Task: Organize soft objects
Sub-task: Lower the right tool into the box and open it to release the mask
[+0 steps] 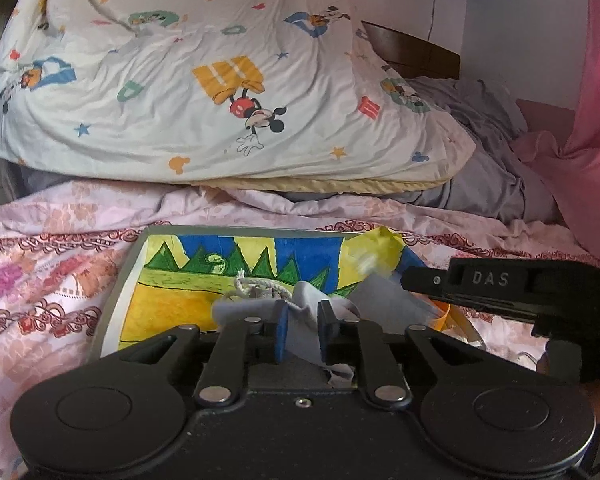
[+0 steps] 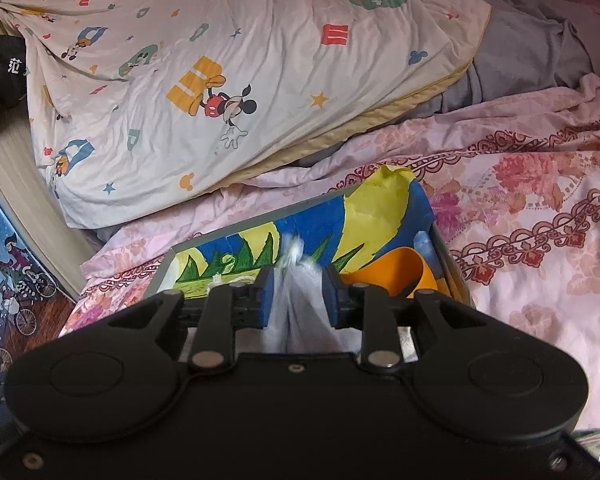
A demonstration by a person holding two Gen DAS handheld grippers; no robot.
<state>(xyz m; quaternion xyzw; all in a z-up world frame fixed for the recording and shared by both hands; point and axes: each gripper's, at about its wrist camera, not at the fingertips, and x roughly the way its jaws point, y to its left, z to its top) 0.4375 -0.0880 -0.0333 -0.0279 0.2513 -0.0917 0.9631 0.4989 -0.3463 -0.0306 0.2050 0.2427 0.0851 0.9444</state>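
A grey drawstring pouch (image 1: pixel 300 322) with a white cord (image 1: pixel 252 286) hangs over an open box (image 1: pixel 112 300) lined with a blue, yellow and green painted sheet. My left gripper (image 1: pixel 302 330) is shut on the pouch's near part. My right gripper (image 1: pixel 410 280) reaches in from the right and pinches the pouch's other side. In the right wrist view the right gripper (image 2: pixel 298 296) is shut on the grey pouch (image 2: pixel 300 316), just above the box (image 2: pixel 260 220). An orange piece (image 2: pixel 404 272) lies inside the box.
The box rests on a pink floral sheet (image 2: pixel 540 240) on a bed. A white cartoon-print duvet (image 1: pixel 200 80) is piled behind it, with grey bedding (image 1: pixel 480 160) to its right. A pink curtain (image 1: pixel 592 120) hangs at the far right. The bed's edge and floor (image 2: pixel 12 300) lie left.
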